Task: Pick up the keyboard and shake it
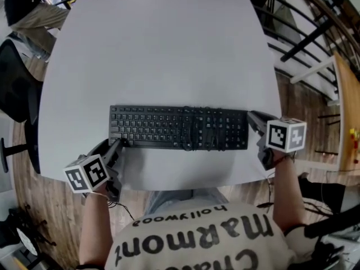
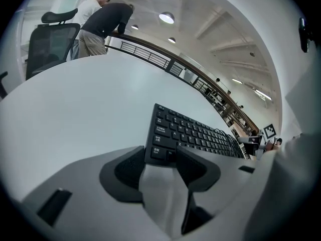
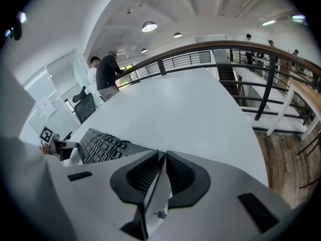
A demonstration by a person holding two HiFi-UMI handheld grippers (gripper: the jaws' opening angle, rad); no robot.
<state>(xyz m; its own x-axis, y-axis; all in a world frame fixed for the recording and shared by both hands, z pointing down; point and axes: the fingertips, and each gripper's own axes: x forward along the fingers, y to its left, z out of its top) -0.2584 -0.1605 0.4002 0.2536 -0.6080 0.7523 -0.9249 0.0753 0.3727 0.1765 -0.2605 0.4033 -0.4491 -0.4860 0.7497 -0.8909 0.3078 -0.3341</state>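
Keyboard (image 1: 179,128) first: it is black and full-width and lies flat on the white table (image 1: 169,49), towards the near edge, with its long side running left to right in front of the person. A dark cable (image 1: 197,129) is looped over the keys right of the middle.

The left gripper (image 1: 115,148) sits at the keyboard's near-left corner, angled down towards the tabletop. Its jaws stand wide apart. In the left gripper view that corner pokes in between the two dark pads, with a clear gap on the left pad's side, so nothing is clamped. The corner still rests on the table.

The right gripper (image 1: 254,118) is at the keyboard's right end, its tip just beside the short edge. Whether it touches that edge I cannot tell. In the right gripper view its jaws are pressed together with nothing between them, and the keyboard lies off to the left of them.

Each tool carries a white cube with square black markers, one near the left forearm (image 1: 86,173) and one above the right wrist (image 1: 286,134). The person's light shirt with dark lettering (image 1: 191,235) fills the near bottom of the head view.

Around the table is a wooden floor (image 1: 304,100). A black office chair (image 2: 50,39) stands at the far-left side, and two people (image 2: 103,21) lean at a dark railing (image 3: 210,54) beyond the far edge. Round ceiling lamps (image 2: 166,17) glow overhead.
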